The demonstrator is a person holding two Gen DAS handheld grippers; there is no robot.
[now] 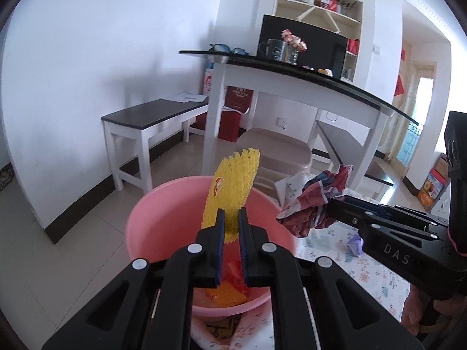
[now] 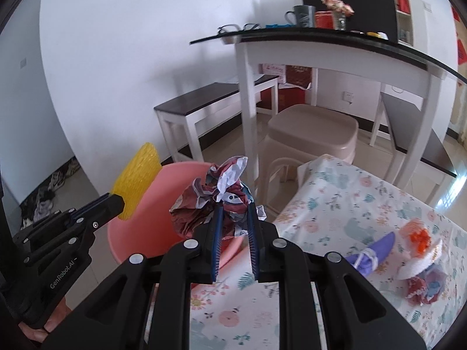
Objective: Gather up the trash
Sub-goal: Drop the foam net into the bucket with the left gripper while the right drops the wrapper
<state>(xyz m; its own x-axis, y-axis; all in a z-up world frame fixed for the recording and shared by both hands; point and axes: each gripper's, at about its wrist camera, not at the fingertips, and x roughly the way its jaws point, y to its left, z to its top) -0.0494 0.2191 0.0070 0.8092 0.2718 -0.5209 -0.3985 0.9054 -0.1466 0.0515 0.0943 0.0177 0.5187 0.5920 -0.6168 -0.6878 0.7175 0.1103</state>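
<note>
My left gripper (image 1: 232,218) is shut on a yellow foam fruit net (image 1: 233,183) and holds it upright over the pink basin (image 1: 151,221). The basin holds orange and red wrappers (image 1: 230,287). My right gripper (image 2: 235,210) is shut on a crumpled red, white and blue paper ball (image 2: 213,201), beside the basin's (image 2: 175,180) right rim, at the edge of the floral tablecloth (image 2: 335,204). The net (image 2: 137,175) and left gripper (image 2: 115,201) show at left in the right wrist view. The paper ball (image 1: 309,201) and right gripper (image 1: 332,202) show at right in the left wrist view.
On the tablecloth at right lie a purple tied bag (image 2: 373,255), an orange and white wrapper (image 2: 420,242) and another crumpled paper (image 2: 426,287). Behind stand a beige plastic stool (image 2: 315,128), a white table with a dark glass top (image 2: 335,38) and a low bench (image 2: 210,99).
</note>
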